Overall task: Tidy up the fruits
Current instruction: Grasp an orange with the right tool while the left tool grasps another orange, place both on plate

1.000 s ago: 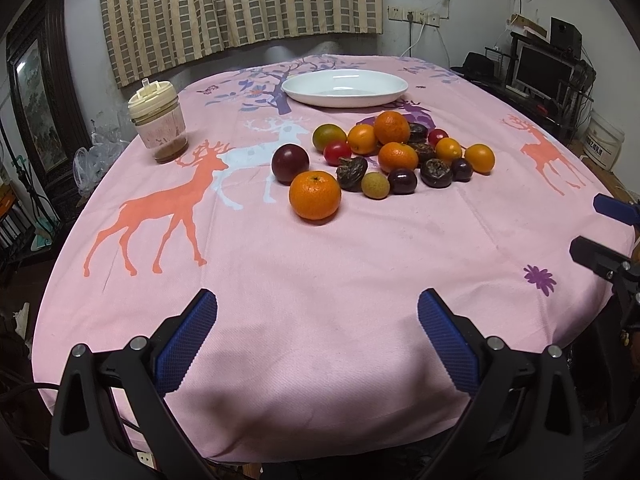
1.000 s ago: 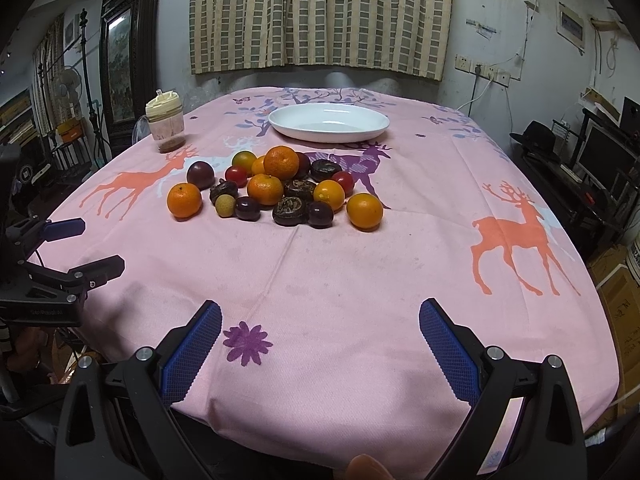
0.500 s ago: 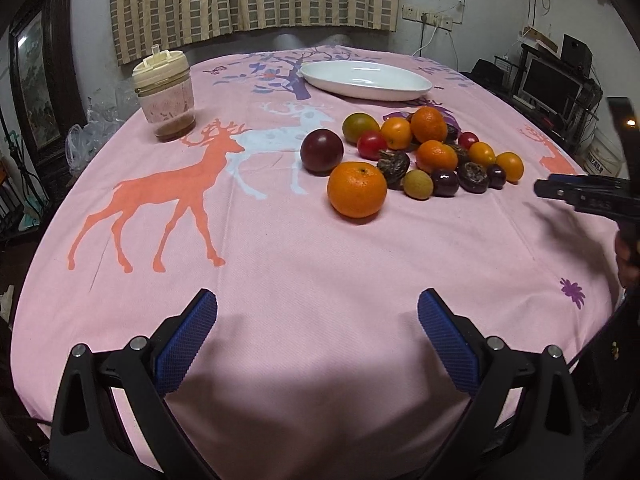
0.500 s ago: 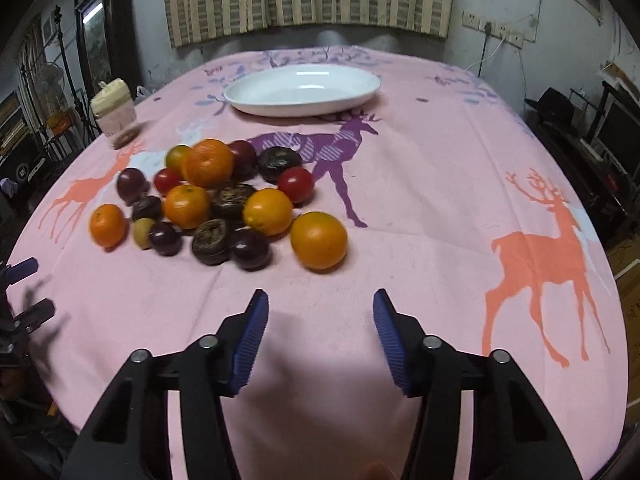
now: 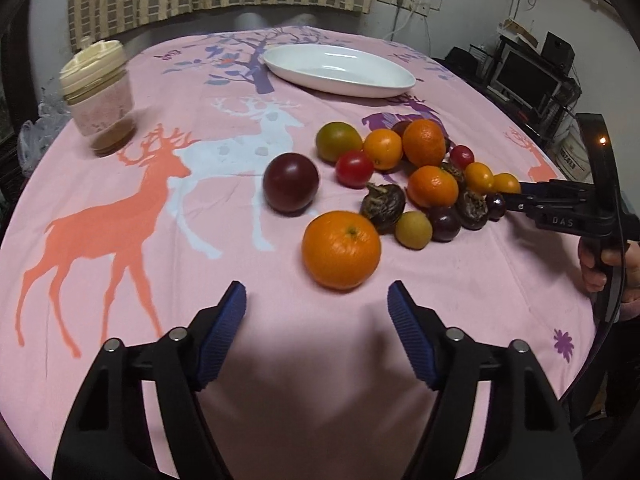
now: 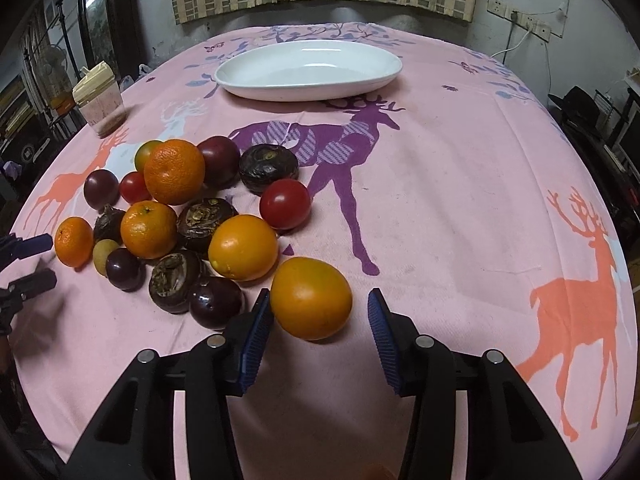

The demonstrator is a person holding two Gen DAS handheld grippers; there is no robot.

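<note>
A pile of oranges, tomatoes, dark plums and brown fruits lies on the pink deer tablecloth [image 5: 120, 200]. My left gripper [image 5: 316, 308] is open, just short of a big orange [image 5: 341, 249] at the pile's near edge. My right gripper [image 6: 316, 316] is open with its blue pads on either side of a smooth orange fruit [image 6: 311, 298]; the left pad is close to it, the right pad stands apart. The right gripper also shows in the left wrist view [image 5: 516, 196] at the far side of the pile. An empty white oval plate [image 6: 308, 70] sits beyond the fruits.
A lidded plastic jar [image 5: 98, 96] stands at the table's left. Dark furniture, a monitor [image 5: 524, 76] and cables crowd the room's right side. Striped curtains hang behind the table. The tablecloth drops off at the near edge.
Both grippers have moved forward to the fruit pile and narrowed. The right one now straddles the nearest orange fruit; the left one has come up to the big orange.
</note>
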